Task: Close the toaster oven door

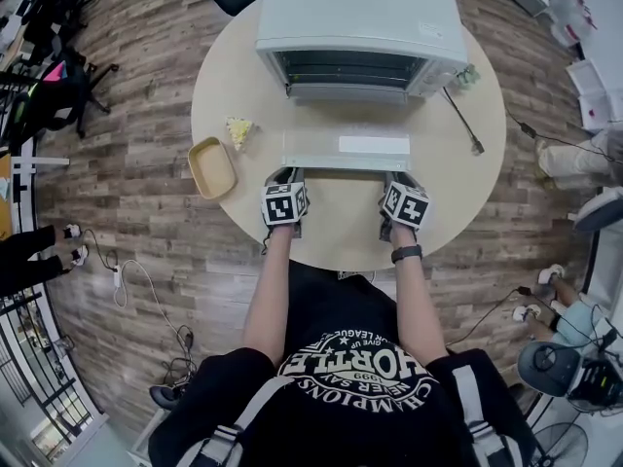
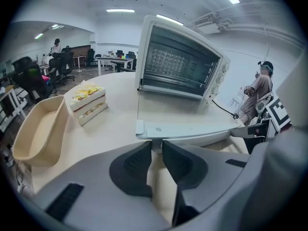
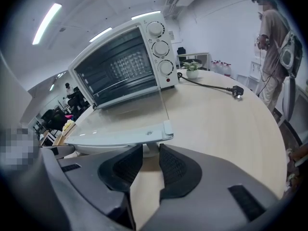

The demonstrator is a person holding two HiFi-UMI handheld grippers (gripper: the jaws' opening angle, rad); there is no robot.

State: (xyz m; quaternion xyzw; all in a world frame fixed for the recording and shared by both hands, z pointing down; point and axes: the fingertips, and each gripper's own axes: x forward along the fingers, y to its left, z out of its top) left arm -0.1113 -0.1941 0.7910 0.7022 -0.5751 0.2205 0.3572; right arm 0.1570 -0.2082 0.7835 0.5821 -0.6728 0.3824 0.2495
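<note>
When looked at from the head view: toaster oven [image 1: 355, 17] at far side of round tabletop [image 1: 341, 236], door [image 1: 346, 146] dropped flat open toward person. Left tongs [image 1: 284, 175] and right tongs [image 1: 397, 179] at door's near edge, one at each end, marker cubes [image 1: 284, 204] facing up. Beige tray [image 1: 212, 167] left of door, cake slice [image 1: 238, 130] near tray's far end. Black power cord [image 1: 459, 120] loose on tabletop right of oven. Watch [image 1: 406, 253] on right wrist.

Left gripper view: left tongs [image 2: 155, 150] drawn narrow, pinching left post of door handle [image 2: 202, 139] under door's front lip, pads on either side of post. Door [image 2: 183, 117] level above tabletop, oven cavity open behind it. Cake slice [image 2: 87, 102] and tray [image 2: 38, 134] off to left, well apart from tongs.

Right gripper view: right tongs [image 3: 150, 153] narrowed onto right post of door handle [image 3: 91, 149], pads against it below door corner. Three knobs [image 3: 161, 48] on oven's right panel. Plug [image 3: 236, 91] lying on tabletop past oven, potted plant [image 3: 192, 69] behind. Person [image 3: 274, 47] standing at far right, away from tabletop.
</note>
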